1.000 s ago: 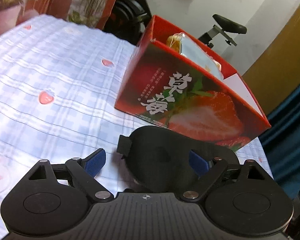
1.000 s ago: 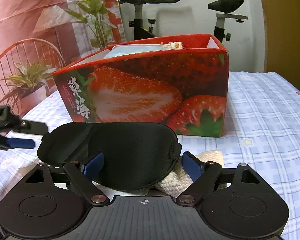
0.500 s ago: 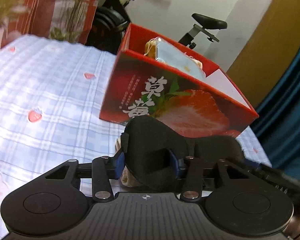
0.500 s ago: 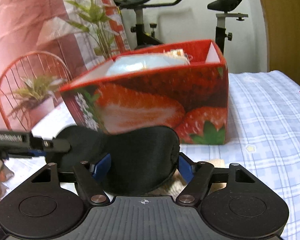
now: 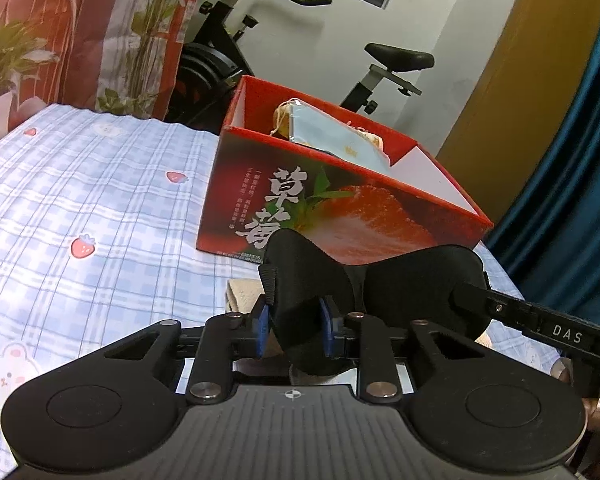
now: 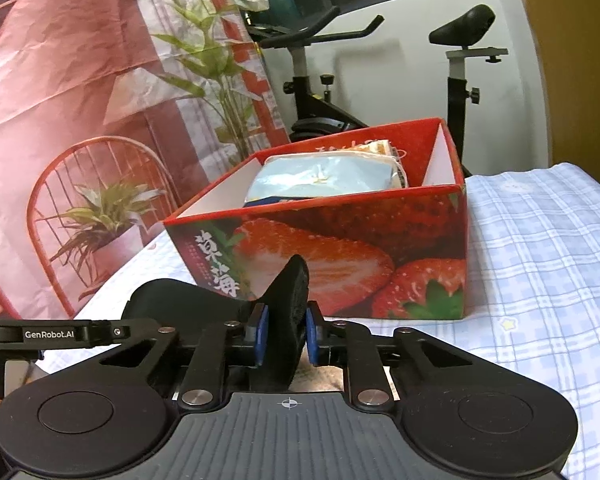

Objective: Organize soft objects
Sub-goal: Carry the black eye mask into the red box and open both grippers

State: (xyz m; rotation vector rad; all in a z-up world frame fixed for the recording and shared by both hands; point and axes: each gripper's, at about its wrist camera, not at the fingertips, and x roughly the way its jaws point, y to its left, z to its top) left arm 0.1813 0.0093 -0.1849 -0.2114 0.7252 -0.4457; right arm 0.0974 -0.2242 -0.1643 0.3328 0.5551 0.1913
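Note:
A black eye mask (image 5: 420, 284) hangs just above the table, in front of a red strawberry box (image 5: 340, 216). My left gripper (image 5: 294, 328) is closing, its blue pads pressing one end of the mask. The right gripper (image 6: 285, 332) is closing too, pinching the other end of the mask (image 6: 288, 280). Each view shows the other gripper's finger at the mask's far end: the right one (image 5: 540, 320) and the left one (image 6: 60, 334). A cream knitted cloth (image 5: 240, 296) lies under the mask. In the box (image 6: 340, 248) rests a light blue packet (image 6: 324, 176).
A blue plaid cloth with strawberry prints (image 5: 80, 208) covers the table. An exercise bike (image 6: 460, 60) stands behind the box. A printed backdrop with a plant and chair (image 6: 80, 120) hangs at the left, and a blue curtain (image 5: 572, 160) at the right.
Both grippers went from wide open around the mask to pinching it. The mask has folded and risen off the table, uncovering more of the cream cloth. Both views now look down into the box.

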